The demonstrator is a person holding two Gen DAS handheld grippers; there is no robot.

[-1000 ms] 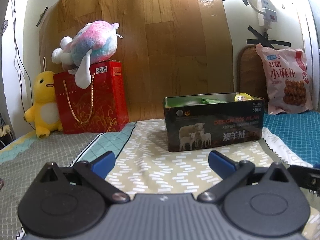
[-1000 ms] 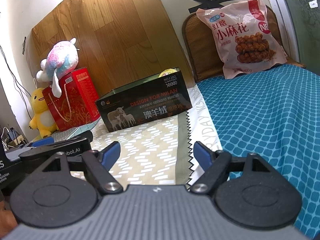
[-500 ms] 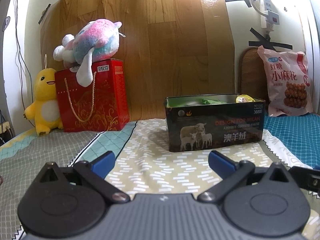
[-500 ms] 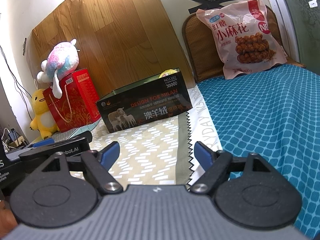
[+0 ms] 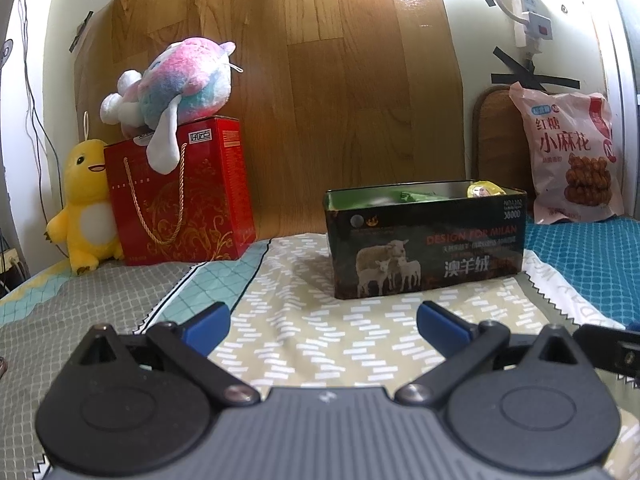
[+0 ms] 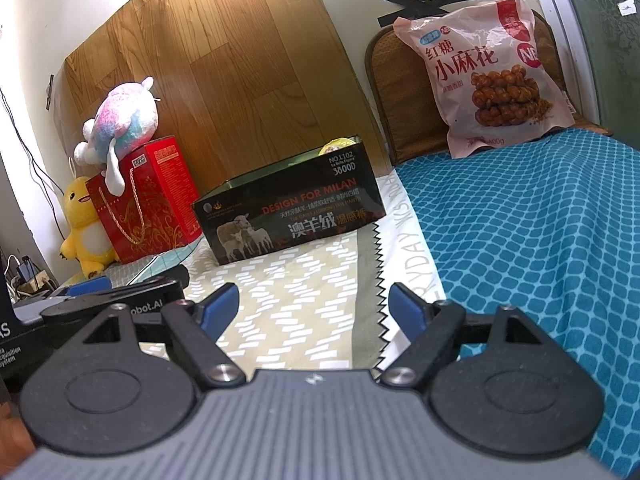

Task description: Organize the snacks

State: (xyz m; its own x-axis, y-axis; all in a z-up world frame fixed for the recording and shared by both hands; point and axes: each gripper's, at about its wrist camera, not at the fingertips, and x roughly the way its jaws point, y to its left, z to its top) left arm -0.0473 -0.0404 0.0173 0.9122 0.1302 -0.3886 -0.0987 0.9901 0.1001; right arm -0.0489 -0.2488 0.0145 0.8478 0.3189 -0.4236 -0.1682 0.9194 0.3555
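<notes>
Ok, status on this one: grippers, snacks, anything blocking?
Left gripper and right gripper open, empty. Pink snack bag leaning upright at the bedhead, outside the black tin. Nothing between.

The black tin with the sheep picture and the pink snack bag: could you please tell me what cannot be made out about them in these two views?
- Black tin, both views: its front wall hides most of the contents; only a green packet and a yellow item peek out.
- Pink snack bag, both views: its back and what props it are hidden.
- Small print on the tin: too small, both views.
</notes>
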